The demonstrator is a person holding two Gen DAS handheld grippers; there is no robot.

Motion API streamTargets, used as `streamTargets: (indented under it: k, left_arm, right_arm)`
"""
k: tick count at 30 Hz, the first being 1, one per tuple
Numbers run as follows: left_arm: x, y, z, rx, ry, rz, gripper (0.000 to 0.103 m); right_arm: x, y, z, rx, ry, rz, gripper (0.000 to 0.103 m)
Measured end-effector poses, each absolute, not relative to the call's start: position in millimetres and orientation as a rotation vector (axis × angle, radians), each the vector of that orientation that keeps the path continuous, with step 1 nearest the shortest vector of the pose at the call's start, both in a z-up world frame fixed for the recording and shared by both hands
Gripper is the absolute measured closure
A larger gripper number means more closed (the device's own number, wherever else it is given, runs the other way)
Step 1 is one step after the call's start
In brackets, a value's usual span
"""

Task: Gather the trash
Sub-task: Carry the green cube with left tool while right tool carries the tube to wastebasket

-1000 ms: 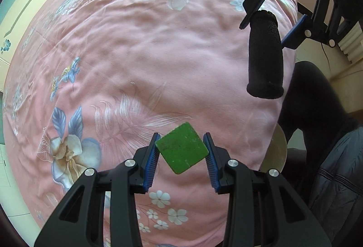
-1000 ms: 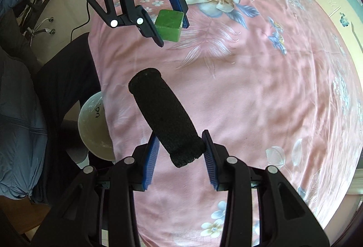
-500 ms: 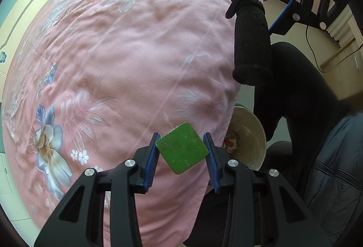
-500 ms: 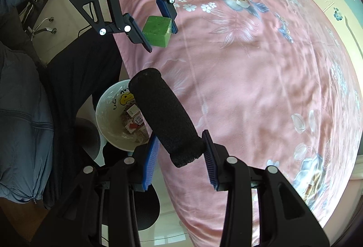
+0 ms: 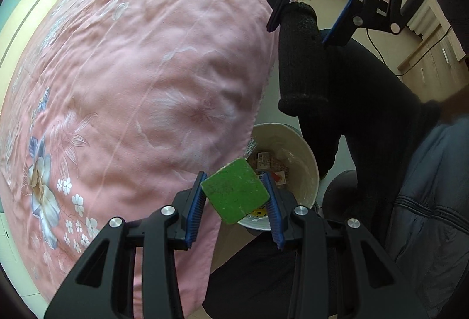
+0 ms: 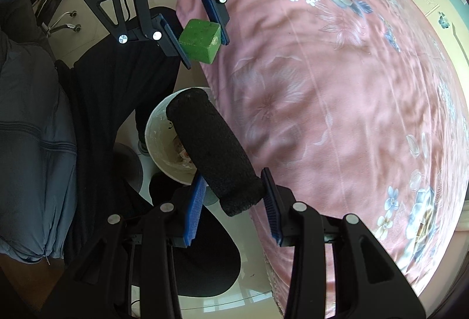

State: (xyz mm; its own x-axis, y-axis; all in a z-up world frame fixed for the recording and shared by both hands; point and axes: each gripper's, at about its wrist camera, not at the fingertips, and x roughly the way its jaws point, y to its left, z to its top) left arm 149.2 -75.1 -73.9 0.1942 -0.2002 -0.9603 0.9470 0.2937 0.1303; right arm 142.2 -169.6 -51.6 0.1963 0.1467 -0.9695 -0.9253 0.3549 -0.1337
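While clamped between the left hand-held gripper's [image 5: 236,196] pads, the green block [image 5: 235,195] hangs above the bin [image 5: 304,155]

Matt spongy green block [image 5: 236,194], rough blk foam roll [image 6: 212,153], cloth bedspread [image 5: 132,78].

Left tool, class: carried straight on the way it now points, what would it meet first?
Probably the white bin. The left tool, shut on the green block, aims just past the pink bedspread edge toward the bin's opening; depth is uncertain.

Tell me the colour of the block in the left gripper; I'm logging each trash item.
Green. The block shows best in the left wrist view.
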Motion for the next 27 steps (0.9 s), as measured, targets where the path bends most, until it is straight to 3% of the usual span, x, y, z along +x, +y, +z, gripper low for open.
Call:
streamTargets:
  k: [15,27]
  left_arm:
    - [116.1,-58.5,-134.6,0.885,1.105,-1.006,0.062]
    - [117.0,-56.9,-212.4,0.852,1.199,-0.986,0.062]
  right_arm:
    - [119.7,-141.7,-116.5,-0.916,1.177,0.985,0.063]
    - [133.9,-122.4,-196.9,-0.869,1.292,1.053,0.063]
